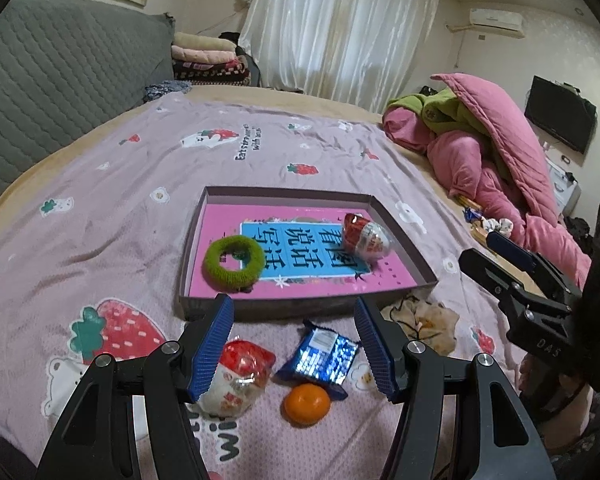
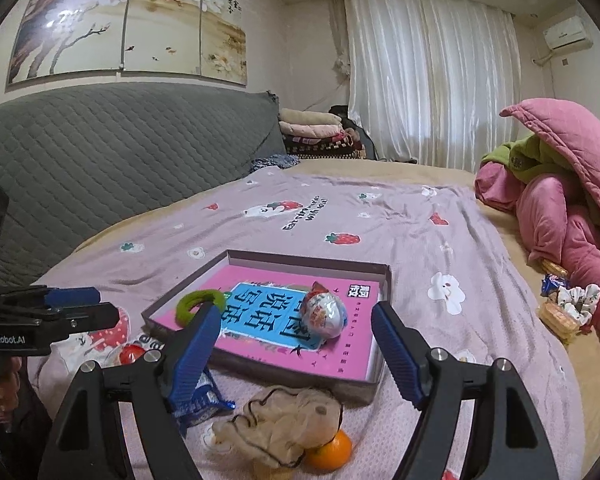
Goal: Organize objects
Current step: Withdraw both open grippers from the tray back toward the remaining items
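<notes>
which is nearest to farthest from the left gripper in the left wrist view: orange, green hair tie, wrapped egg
1. The orange, on the blanket just ahead of the left gripper.
2. The green hair tie, in the tray's near left part.
3. The wrapped egg, farther back on the tray's right side.
</notes>
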`<state>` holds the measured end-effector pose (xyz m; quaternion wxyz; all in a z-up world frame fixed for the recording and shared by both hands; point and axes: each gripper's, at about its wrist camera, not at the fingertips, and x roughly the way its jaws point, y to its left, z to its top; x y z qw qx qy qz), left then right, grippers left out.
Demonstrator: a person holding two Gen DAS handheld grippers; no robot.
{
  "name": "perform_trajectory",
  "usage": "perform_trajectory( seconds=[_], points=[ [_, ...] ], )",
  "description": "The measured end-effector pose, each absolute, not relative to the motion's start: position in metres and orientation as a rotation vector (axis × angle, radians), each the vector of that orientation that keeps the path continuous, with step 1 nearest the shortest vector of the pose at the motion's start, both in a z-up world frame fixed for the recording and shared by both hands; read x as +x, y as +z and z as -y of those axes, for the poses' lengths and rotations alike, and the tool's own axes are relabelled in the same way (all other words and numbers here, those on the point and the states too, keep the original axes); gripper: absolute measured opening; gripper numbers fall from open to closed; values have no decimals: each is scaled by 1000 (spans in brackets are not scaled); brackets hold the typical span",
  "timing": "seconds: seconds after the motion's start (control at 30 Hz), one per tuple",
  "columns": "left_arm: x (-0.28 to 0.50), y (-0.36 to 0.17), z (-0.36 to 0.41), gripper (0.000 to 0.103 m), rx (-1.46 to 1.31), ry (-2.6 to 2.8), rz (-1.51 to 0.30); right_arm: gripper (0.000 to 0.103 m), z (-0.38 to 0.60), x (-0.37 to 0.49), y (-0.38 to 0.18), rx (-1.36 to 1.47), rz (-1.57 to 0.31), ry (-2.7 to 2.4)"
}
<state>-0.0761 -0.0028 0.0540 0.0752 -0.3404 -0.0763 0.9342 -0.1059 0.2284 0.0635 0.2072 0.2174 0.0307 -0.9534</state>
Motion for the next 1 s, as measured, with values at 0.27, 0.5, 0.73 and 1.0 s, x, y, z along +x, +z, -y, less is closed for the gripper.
perform_trajectory(
  seconds=[0.27, 0.5, 0.73, 1.0],
  points=[
    [-64, 48, -4, 64, -1022, 2787, 198, 78, -222, -78, 61, 543, -188, -2658],
    [-56, 42, -7, 64, -1038, 2783, 176, 78, -217, -66, 51, 571, -238, -2656],
    [-47, 30, -11, 64, -1059, 2771, 140, 78, -215, -58, 44, 596, -255, -2652],
    [-40, 19, -18, 64, -1092, 2748, 99, 78, -216, -52, 38, 620, -279, -2650]
  ],
)
